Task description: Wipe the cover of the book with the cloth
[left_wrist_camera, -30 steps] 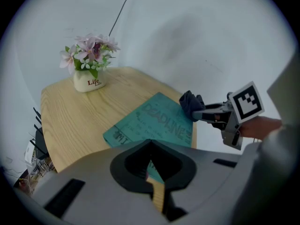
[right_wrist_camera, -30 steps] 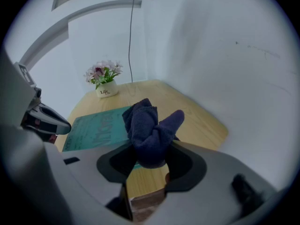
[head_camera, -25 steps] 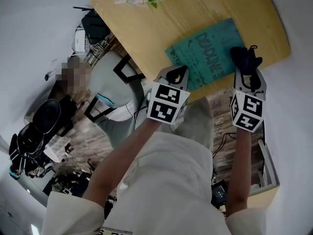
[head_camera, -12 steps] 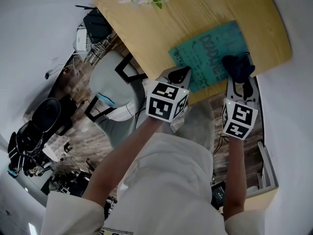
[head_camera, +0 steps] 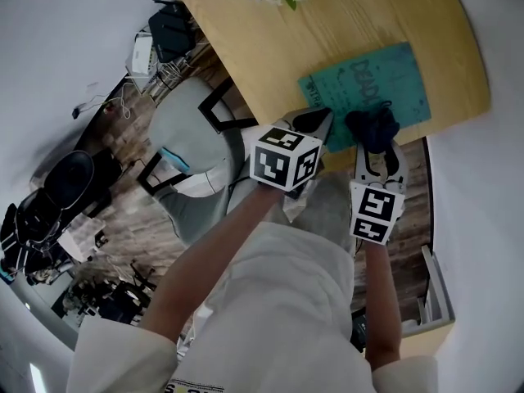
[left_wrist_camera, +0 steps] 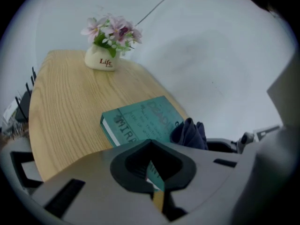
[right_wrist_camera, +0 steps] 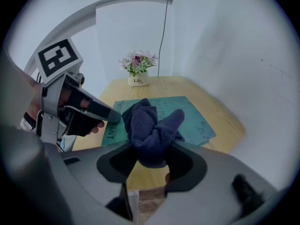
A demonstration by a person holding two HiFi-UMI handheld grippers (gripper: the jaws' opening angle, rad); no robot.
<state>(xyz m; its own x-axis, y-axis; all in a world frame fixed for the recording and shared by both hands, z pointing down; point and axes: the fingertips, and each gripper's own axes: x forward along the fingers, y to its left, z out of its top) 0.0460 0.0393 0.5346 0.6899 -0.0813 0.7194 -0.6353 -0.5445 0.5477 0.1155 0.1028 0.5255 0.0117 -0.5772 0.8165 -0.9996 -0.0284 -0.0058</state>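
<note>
Your right gripper (head_camera: 373, 144), pinching the navy cloth (head_camera: 370, 124), has slid toward 8 o'clock across the teal book (head_camera: 397, 76). Your left gripper (head_camera: 318, 121) keeps its jaws together at the book's corner.

White walls (head_camera: 65, 23), plank floor (head_camera: 123, 142), grey chair (head_camera: 184, 125) nr light wood table (head_camera: 270, 47)

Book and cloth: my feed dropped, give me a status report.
Right gripper shut on cloth, cloth over book near edge. Left gripper shut, tip at book's near corner. Nothing blocking the cover; flower pot far off.
</note>
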